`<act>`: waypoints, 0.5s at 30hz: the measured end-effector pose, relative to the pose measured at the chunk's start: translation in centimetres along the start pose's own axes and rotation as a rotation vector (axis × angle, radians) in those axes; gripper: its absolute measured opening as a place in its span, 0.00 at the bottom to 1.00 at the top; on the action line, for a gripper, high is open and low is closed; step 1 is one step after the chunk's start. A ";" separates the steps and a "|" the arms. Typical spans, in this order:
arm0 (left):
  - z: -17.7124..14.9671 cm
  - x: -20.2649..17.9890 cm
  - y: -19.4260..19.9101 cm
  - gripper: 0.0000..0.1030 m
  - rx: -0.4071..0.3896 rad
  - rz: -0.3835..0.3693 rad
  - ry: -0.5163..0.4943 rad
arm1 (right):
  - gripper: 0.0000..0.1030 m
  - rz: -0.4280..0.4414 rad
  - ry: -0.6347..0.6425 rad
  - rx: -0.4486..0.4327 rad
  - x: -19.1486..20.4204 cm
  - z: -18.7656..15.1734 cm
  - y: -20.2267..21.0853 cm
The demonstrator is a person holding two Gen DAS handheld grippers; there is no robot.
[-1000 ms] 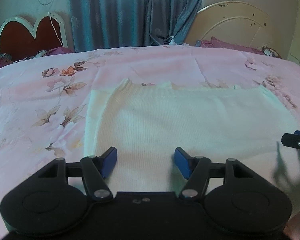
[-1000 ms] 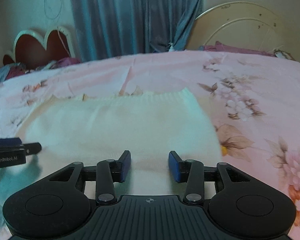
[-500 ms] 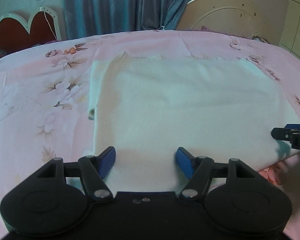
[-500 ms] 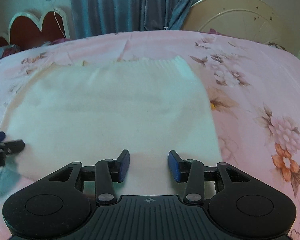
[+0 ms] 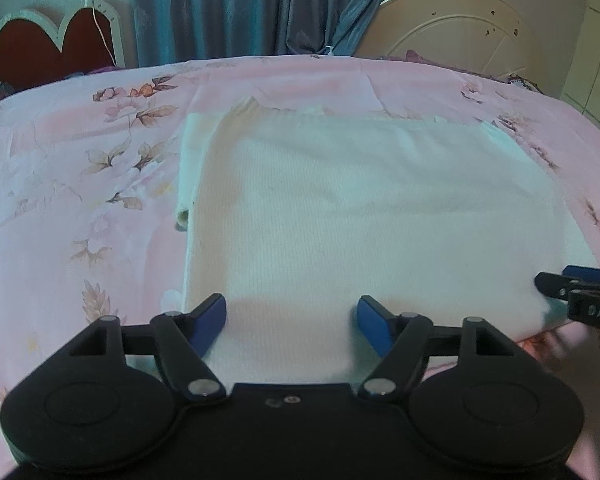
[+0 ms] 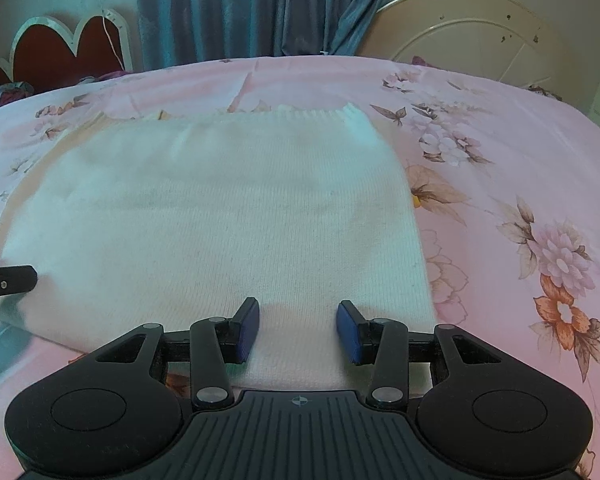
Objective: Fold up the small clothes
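Knitwear, a cream ribbed knitted garment [image 5: 360,220], lies flat on the pink floral bed sheet [image 5: 80,200]: soft, light, floppy. My left tool [image 5: 292,320] is opening over the garment's near hem; my right tool [image 6: 298,326] is released there. I'd pinch the near hem corners.

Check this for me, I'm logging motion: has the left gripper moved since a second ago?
Yes. The left gripper has advanced over the white sweater, whose near edge now lies under its opening jaws, nothing held; the heart-shaped headboard sits higher.

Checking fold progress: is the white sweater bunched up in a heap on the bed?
No, the white sweater lies spread flat on the pink floral bedsheet.
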State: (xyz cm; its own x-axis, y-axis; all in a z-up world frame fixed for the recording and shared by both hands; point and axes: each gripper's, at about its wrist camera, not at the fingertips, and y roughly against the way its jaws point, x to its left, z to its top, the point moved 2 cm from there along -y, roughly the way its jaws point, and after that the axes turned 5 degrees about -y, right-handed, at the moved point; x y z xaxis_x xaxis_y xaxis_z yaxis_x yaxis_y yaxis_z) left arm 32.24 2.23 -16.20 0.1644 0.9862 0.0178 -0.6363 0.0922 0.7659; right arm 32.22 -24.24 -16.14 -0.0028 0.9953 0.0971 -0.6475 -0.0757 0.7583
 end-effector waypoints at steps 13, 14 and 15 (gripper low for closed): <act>-0.7 2.1 2.6 0.77 0.085 -0.095 0.246 | 0.44 0.014 0.015 0.044 -0.1 1.1 0.1; -0.9 2.2 2.8 0.78 0.088 -0.103 0.260 | 0.44 0.016 0.009 0.043 -0.1 1.2 0.3; -1.0 2.4 2.9 0.78 0.096 -0.112 0.277 | 0.44 0.019 0.005 0.040 -0.1 1.2 0.4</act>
State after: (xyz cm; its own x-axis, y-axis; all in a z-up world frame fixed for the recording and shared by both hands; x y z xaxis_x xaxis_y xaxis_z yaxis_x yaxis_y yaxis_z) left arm 30.00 4.98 -14.55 0.0095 0.9717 -0.2362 -0.5495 0.2025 0.8106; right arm 32.90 -24.45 -15.05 -0.0189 0.9939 0.1089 -0.6162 -0.0973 0.7815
